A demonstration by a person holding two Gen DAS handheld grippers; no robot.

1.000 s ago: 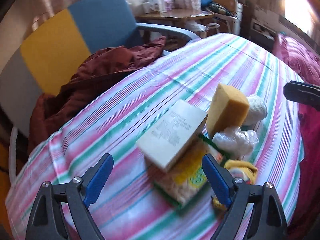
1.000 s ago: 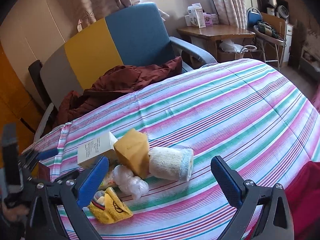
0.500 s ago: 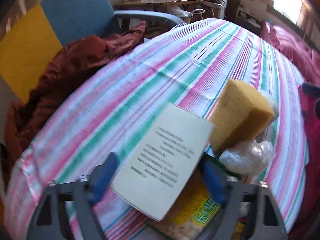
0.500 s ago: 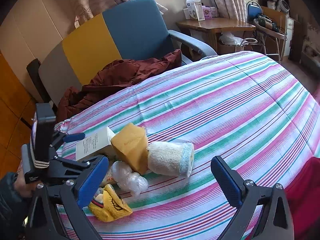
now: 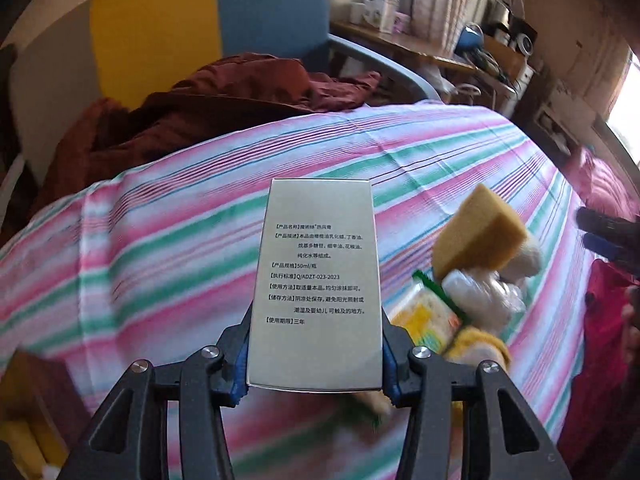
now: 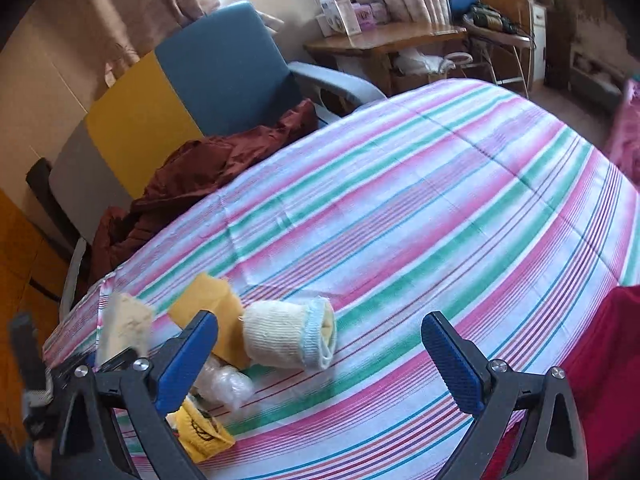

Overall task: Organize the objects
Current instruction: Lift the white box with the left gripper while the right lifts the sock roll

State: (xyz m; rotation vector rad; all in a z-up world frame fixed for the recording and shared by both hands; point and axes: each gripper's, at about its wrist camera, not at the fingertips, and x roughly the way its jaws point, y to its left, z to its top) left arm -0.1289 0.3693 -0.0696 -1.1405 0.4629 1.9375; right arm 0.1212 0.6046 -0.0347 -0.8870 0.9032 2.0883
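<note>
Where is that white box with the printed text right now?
In the left wrist view, the box is clamped in the left gripper, lifted over the striped cloth, left of the sponge.

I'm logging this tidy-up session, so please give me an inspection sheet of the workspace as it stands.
Surface: striped pink, green and white bedcover, wrinkled.
Job's things: white printed carton held clear of the pile; yellow-brown sponge block, cream rolled sock, crinkled clear plastic wrap, green-edged snack packet and yellow printed cloth heaped together.
Clutter: dark red jacket beside the bedcover.
Grippers: left gripper shut on the carton; right gripper open, empty, above the sock.
Cables: nothing seen.
Surroundings: blue, yellow and grey armchair, wooden side table holding boxes, curtains.
</note>
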